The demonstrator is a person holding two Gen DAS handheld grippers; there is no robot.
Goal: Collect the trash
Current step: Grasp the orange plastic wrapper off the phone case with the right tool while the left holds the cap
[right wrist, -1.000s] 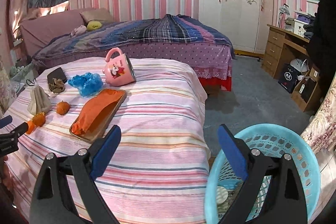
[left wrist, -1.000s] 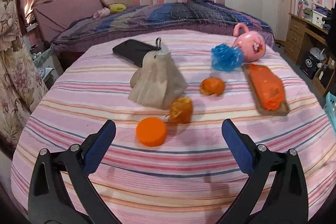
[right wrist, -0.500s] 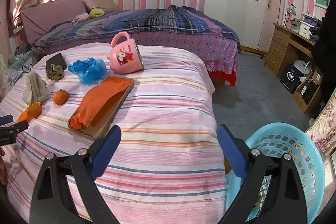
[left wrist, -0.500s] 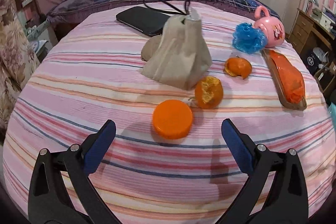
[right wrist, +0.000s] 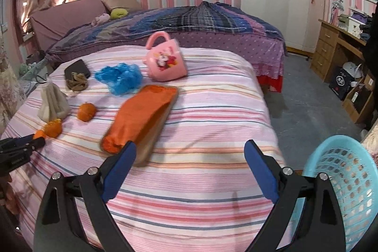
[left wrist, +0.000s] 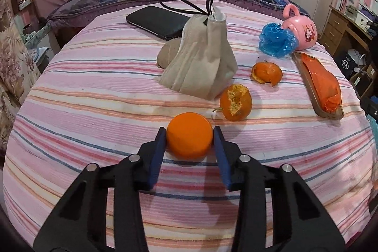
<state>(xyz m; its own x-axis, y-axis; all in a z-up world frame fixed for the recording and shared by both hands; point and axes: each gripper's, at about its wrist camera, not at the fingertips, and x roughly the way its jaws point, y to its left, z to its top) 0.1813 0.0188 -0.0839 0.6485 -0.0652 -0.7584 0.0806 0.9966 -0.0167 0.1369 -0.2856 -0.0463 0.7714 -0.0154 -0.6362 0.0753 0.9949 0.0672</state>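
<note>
An orange round lid (left wrist: 189, 136) lies on the striped bedspread. My left gripper (left wrist: 189, 131) is closing on it, with the blue pads (left wrist: 160, 141) touching both of its sides. Just beyond it lie two orange peel shells (left wrist: 235, 102) (left wrist: 267, 73) and a crumpled blue plastic wrap (left wrist: 276, 43). An orange bag (left wrist: 322, 84) rests on a wooden tray (left wrist: 330, 114). My right gripper (right wrist: 189, 152) stands open over the bed's near edge with nothing between its fingers. The left gripper (right wrist: 35, 141) shows at the far left of the right wrist view.
A light blue plastic basket (right wrist: 349, 181) stands on the floor to the right of the bed. On the bed are a beige cloth pouch (left wrist: 200, 56), a black case (left wrist: 158, 20) and a pink mug (right wrist: 165, 63). A wooden desk (right wrist: 335, 44) is at far right.
The left jaws have closed from wide open onto the orange lid. The right gripper has shifted left over the bed, so the basket now sits further right in its view.
</note>
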